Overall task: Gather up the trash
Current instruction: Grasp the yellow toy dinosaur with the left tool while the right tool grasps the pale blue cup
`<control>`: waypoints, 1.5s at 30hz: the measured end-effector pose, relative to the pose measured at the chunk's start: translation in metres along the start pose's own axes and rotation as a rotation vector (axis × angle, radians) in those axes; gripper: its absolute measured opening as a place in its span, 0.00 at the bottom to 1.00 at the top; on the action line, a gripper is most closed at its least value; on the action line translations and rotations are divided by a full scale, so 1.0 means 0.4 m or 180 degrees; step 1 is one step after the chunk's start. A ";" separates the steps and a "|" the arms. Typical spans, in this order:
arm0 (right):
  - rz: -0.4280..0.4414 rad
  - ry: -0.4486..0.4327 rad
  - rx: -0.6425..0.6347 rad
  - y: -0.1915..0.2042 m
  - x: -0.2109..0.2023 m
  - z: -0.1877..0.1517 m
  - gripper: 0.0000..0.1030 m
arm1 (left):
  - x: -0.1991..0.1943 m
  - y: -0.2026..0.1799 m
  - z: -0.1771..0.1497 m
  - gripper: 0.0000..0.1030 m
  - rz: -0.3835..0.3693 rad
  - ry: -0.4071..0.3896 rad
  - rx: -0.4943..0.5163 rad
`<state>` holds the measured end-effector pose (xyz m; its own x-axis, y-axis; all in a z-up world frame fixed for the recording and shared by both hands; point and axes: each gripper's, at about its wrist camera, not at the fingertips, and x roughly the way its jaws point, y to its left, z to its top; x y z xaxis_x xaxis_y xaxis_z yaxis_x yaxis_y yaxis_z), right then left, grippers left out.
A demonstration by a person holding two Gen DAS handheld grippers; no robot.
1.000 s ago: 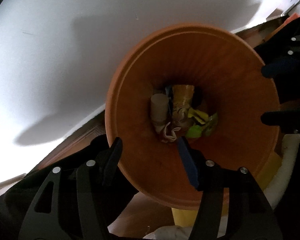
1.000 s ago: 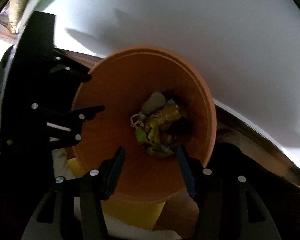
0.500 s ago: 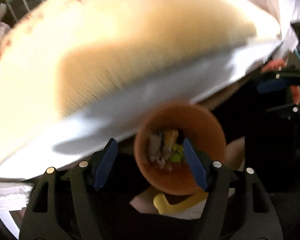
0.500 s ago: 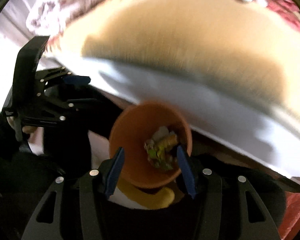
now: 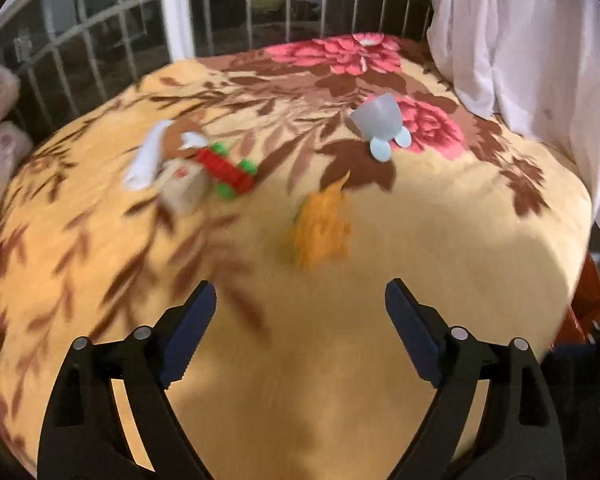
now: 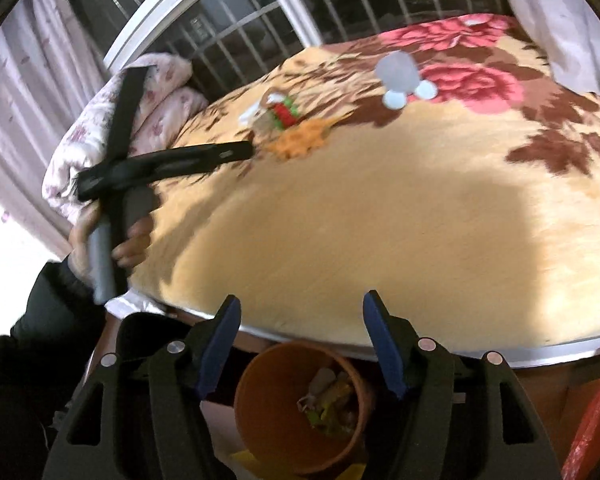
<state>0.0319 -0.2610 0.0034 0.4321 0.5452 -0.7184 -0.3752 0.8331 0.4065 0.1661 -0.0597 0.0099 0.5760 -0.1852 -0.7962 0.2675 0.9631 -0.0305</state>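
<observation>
I count one orange wrapper (image 5: 321, 229) on the blanket (image 5: 440, 248), beyond my two empty, opening grippers: left gripper (image 5: 300, 304), right gripper (image 6: 302, 314).

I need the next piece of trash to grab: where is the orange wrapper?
The orange wrapper lies on the floral blanket, mid-bed in the left wrist view, between the red-and-green packet and the pale cup.

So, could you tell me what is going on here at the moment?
A person holding a two-finger tool in each hand is clearing litter off a floral yellow blanket into a round orange bin below its edge. The bin already holds crumpled wrappers. Both the left tool and right tool are empty, jaws opening. On the blanket lie a crumpled orange wrapper, a red and green wrapper, a white scrap and a pale blue plastic cup.
</observation>
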 end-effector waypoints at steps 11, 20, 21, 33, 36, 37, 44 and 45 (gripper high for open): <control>-0.0128 -0.0069 0.0218 -0.117 -0.033 -0.007 0.61 | 0.209 -0.021 0.079 0.64 0.0097 0.0383 0.0052; -0.0157 -0.0102 0.0080 -0.115 -0.023 0.067 0.61 | 0.101 0.008 0.030 0.63 0.0311 0.0146 -0.0035; -0.0169 -0.0107 0.0062 -0.119 -0.019 0.088 0.61 | 0.067 0.017 0.009 0.63 0.0381 0.0104 -0.0012; -0.0617 -0.0179 0.1107 -0.213 0.164 0.611 0.68 | 0.032 0.170 -0.114 0.63 0.0708 0.0007 -0.0354; -0.0959 0.0027 0.1473 -0.274 0.254 0.708 0.69 | 0.042 0.166 -0.114 0.63 0.0725 -0.0037 -0.0347; -0.1080 0.0122 0.1632 -0.299 0.294 0.731 0.69 | 0.045 0.166 -0.114 0.63 0.0729 -0.0058 -0.0349; -0.1418 0.0458 0.1827 -0.340 0.390 0.721 0.67 | 0.041 0.171 -0.126 0.63 0.0621 -0.0119 -0.0373; -0.1441 0.0432 0.1762 -0.332 0.376 0.707 0.67 | 0.041 0.172 -0.127 0.63 0.0609 -0.0123 -0.0378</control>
<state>0.3787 -0.2631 0.0008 0.3276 0.1492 -0.9330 0.3018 0.9192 0.2529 0.1548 0.0134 -0.0359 0.6373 -0.0022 -0.7706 0.0591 0.9972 0.0461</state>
